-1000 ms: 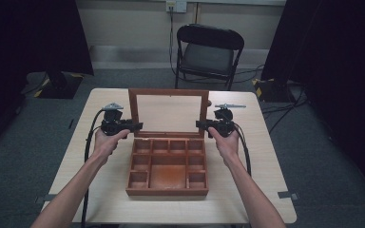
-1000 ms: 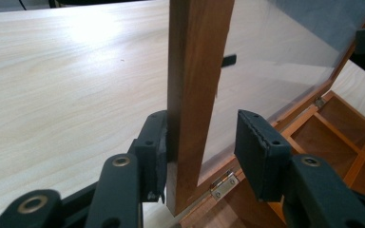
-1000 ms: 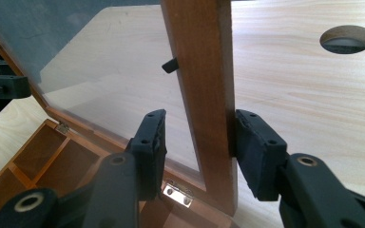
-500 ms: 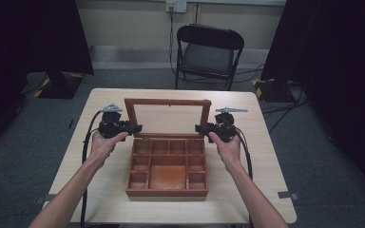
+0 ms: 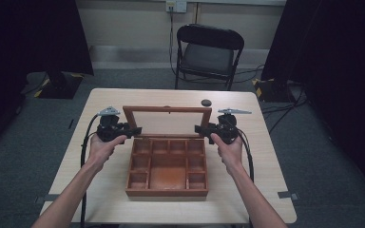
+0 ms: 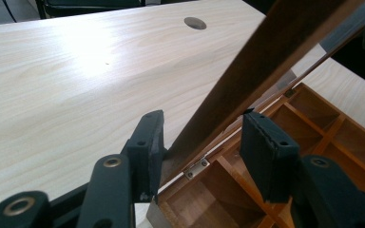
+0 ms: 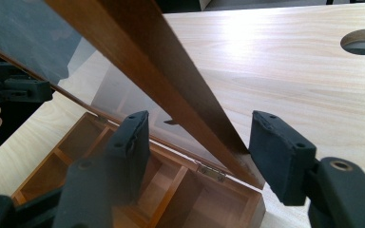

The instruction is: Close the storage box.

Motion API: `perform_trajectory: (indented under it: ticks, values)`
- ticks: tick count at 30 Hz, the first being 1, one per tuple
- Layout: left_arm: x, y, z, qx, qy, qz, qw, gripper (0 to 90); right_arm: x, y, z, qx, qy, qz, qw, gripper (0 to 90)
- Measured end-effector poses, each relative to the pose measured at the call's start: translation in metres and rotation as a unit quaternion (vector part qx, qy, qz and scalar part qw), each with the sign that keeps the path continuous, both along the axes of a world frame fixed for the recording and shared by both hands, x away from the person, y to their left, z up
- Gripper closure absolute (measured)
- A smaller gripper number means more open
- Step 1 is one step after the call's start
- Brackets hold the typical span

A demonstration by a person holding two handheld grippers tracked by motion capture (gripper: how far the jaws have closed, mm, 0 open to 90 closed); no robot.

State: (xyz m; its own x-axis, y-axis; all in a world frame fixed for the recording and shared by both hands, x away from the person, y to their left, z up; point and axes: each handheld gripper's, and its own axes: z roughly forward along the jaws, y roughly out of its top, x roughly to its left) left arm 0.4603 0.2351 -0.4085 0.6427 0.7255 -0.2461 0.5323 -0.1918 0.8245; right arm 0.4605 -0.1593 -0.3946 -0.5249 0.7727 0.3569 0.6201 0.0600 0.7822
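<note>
Tabletop (image 5: pixel 109 190): wooden box (image 5: pixel 167 173) at centre.
Lid (image 5: pixel 166 110): now tipped back past upright, earlier upright.
Left tongs (image 6: pixel 202 142): just opening, one pad touching lid frame.
Right tongs (image 7: pixel 199 145): just opening, apart, clear of frame.
Meaning: lid open, being let go.

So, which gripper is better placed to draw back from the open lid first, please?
Right, probably. Both sets of jaws have just been opening around the lid frame; the right gripper has both pads clear of it, while one pad of the left gripper touches it.
</note>
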Motion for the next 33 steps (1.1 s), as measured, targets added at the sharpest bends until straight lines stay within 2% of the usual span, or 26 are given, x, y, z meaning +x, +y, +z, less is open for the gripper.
perform_trajectory:
  ticks: [6, 7, 8, 12, 15, 18, 22, 25, 27, 29, 30, 33]
  values:
    - [-0.003, 0.003, 0.003, -0.020, 0.004, 0.002, 0.9998, 48.5, -0.002, 0.003, 0.000, -0.003, 0.003, 0.003, 1.0000, 34.8]
    - [-0.004, 0.004, 0.004, -0.015, 0.003, 0.000, 0.9999, 48.5, -0.001, 0.003, -0.001, -0.002, 0.004, 0.002, 1.0000, 33.9]
    - [-0.004, 0.004, 0.004, -0.020, 0.001, 0.000, 0.9998, 48.6, -0.001, 0.003, -0.001, -0.001, 0.004, 0.003, 1.0000, 33.4]
    - [-0.006, 0.004, 0.005, -0.015, -0.004, -0.005, 0.9999, 48.8, -0.001, 0.002, -0.001, 0.000, 0.008, 0.008, 0.9999, 31.0]
    - [-0.007, 0.004, 0.006, -0.013, -0.007, -0.006, 0.9999, 48.9, -0.003, -0.001, -0.001, -0.001, 0.011, -0.002, 0.9999, 25.2]
    - [-0.007, 0.004, 0.006, -0.014, -0.005, -0.006, 0.9999, 48.9, -0.004, -0.007, 0.003, 0.009, 0.019, -0.006, 0.9998, 23.8]
    - [-0.007, 0.004, 0.006, -0.024, -0.003, -0.004, 0.9997, 47.7, -0.009, -0.016, 0.008, 0.011, 0.017, -0.005, 0.9998, 23.1]
    - [-0.008, 0.005, 0.009, -0.029, -0.006, 0.000, 0.9995, 47.3, -0.013, -0.023, 0.011, -0.002, 0.013, -0.007, 0.9999, 23.2]
    - [-0.009, 0.006, 0.011, -0.038, -0.011, -0.001, 0.9992, 47.3, -0.015, -0.026, 0.012, -0.028, 0.014, -0.016, 0.9994, 23.2]
    - [-0.010, 0.006, 0.012, -0.042, -0.014, 0.000, 0.9990, 47.3, -0.015, -0.031, 0.011, -0.035, 0.021, -0.013, 0.9991, 23.5]
    - [-0.010, 0.006, 0.013, -0.042, -0.015, -0.002, 0.9990, 47.4, -0.015, -0.033, 0.010, -0.044, 0.018, -0.018, 0.9987, 23.6]
    - [-0.010, 0.006, 0.013, -0.038, -0.018, -0.005, 0.9991, 47.9, -0.012, -0.040, 0.011, -0.047, 0.015, -0.028, 0.9984, 24.4]
